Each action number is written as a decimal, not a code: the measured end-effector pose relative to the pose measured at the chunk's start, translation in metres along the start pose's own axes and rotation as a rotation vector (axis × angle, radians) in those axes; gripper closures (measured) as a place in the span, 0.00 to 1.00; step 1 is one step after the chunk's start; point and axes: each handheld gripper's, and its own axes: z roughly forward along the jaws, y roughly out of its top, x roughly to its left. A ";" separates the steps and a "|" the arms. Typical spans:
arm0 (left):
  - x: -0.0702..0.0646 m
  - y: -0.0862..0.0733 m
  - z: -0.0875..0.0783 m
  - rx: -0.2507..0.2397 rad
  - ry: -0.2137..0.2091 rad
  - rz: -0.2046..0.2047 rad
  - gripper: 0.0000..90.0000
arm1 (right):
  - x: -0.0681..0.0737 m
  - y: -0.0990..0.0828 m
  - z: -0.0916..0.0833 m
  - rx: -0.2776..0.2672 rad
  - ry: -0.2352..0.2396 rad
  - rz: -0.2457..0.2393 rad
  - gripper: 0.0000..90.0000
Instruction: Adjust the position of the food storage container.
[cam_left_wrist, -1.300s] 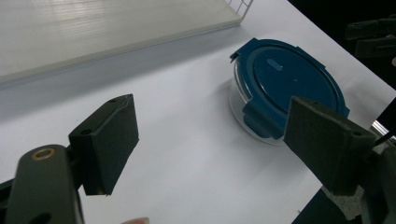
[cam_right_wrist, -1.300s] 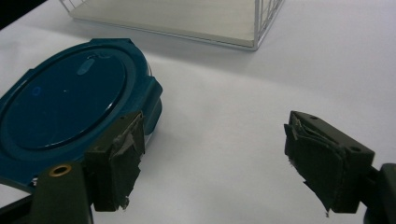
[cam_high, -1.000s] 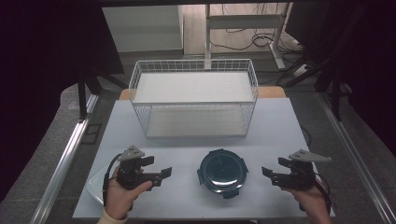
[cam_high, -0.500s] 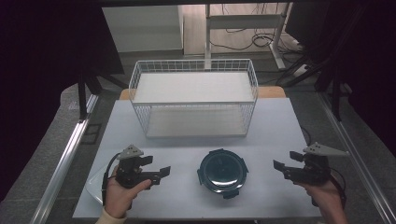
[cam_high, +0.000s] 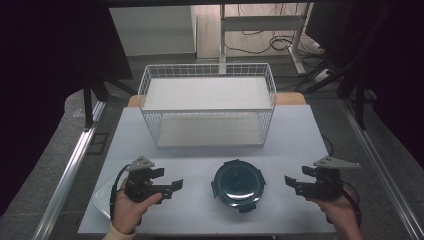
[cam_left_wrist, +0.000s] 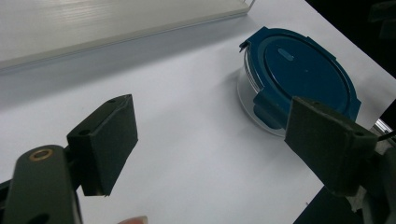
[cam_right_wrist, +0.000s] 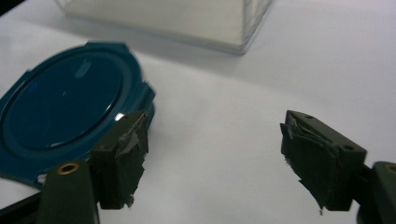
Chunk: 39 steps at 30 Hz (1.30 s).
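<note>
1. Nothing is being handled yet: the round container (cam_high: 238, 185) with its blue lid is sitting shut on the desk (cam_high: 295, 135), in front of the wire basket (cam_high: 207, 102); the whole job looks to be ahead.
2. Left tongs (cam_high: 176, 185) are standing apart, empty, left of the container.
3. Right tongs (cam_high: 288, 182) are gaping too, jaws just closing slightly with nothing between, right of the container.
4. Container is lying between both, untouched.

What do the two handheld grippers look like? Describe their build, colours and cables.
The left gripper and right gripper are black, each topped by a grey three-cornered plate and trailing a black cable. Their jaws end in flat dark rectangular pads, frayed at the edges on the right gripper's. A light cuff shows at the left wrist.
</note>
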 end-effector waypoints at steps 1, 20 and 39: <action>0.000 0.000 0.000 0.001 0.002 0.000 0.19 | 0.002 -0.001 0.002 0.006 0.005 -0.008 0.30; -0.012 -0.004 0.013 0.037 -0.010 0.010 0.19 | 0.040 -0.013 0.039 0.213 0.080 -0.162 0.88; -0.011 -0.007 0.019 0.046 -0.017 0.020 0.20 | 0.056 -0.017 0.058 0.264 0.139 -0.204 1.00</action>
